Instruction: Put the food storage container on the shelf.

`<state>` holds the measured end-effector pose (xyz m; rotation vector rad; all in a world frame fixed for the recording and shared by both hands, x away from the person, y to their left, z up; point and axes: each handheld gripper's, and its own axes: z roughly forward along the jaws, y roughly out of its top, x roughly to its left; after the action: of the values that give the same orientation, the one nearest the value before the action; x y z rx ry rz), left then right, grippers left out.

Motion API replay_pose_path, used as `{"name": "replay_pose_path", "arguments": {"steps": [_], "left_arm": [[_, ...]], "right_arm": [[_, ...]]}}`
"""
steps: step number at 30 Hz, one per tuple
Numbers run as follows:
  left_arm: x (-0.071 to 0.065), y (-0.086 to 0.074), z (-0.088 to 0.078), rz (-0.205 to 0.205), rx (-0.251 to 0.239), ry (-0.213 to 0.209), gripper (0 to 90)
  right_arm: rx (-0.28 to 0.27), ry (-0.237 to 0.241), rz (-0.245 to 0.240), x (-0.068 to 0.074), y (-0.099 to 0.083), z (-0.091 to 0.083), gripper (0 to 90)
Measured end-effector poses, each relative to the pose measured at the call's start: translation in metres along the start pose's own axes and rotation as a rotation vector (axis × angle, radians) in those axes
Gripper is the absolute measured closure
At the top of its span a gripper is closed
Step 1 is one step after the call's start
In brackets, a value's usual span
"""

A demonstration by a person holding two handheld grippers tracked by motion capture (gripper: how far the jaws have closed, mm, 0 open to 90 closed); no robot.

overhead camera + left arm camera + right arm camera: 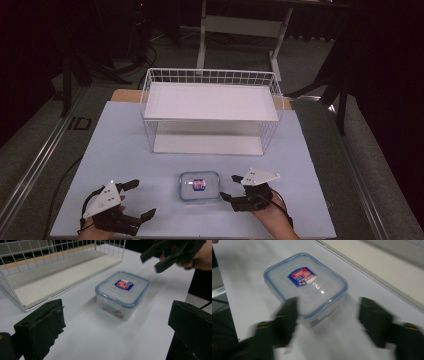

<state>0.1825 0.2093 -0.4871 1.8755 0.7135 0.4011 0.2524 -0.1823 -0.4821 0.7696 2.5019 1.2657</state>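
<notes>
A clear plastic box (200, 186) with a blue-rimmed lid and a red and blue label stands near the table's front edge, lid shut. It also shows as the box (122, 293) and the box (305, 285). My right gripper (229, 187) is just right of it with its jaws wide apart, pointing at the box. In the right gripper view the right gripper (329, 315) is blurred and open, nothing pressed between the pads. My left gripper (142, 199) sits left of the box, open and apart from it; the left gripper (116, 315) faces the box.
A white wire rack (210, 102) with an upper and a lower white shelf stands behind the box, its open front toward me. The pale table mat (125, 145) lies under everything. Desk legs and cables stand on the dark floor beyond.
</notes>
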Motion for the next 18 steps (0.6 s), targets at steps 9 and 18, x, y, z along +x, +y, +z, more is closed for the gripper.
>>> {"name": "replay_pose_path", "arguments": {"steps": [9,18], "left_arm": [[0.008,0.022,0.009,-0.086,0.056,-0.028,1.4],[0.01,0.039,0.036,-0.237,0.112,-0.099,1.3]], "right_arm": [[-0.007,-0.012,0.002,0.001,0.014,-0.001,15.6],[-0.033,-0.006,0.059,-0.001,0.022,0.006,17.9]]}}
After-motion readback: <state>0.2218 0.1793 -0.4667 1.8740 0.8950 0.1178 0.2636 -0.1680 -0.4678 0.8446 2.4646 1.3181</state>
